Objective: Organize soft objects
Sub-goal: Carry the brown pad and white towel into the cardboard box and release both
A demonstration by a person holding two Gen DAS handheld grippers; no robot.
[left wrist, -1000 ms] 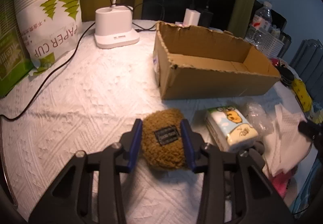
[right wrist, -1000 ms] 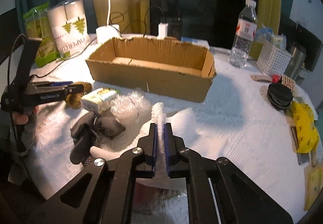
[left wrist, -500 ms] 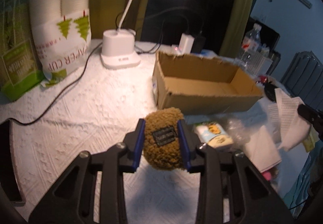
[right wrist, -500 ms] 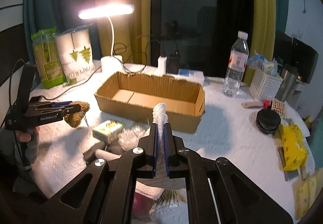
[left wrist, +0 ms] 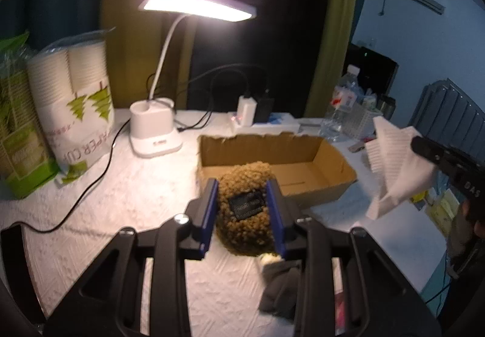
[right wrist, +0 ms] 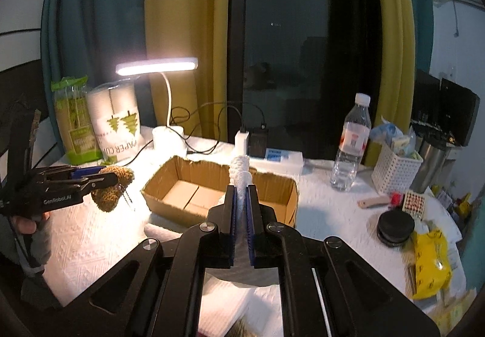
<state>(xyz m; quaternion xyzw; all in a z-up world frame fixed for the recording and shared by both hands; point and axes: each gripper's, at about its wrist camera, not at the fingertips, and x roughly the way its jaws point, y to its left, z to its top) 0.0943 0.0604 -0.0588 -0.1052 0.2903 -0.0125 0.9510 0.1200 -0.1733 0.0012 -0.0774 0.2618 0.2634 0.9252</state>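
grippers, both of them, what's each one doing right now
Left gripper: shut on the brown fuzzy plush.
Right gripper: shut on the white cloth.

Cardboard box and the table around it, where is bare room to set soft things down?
The cardboard box is empty inside. Bare tablecloth lies between the box, the lamp base and the paper cup bag. Right of the box is crowded: water bottle, white basket.

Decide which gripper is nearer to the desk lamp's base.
Left. The left gripper, holding the brown plush, is on the side of the lamp base; the right gripper is farther, across the cardboard box.
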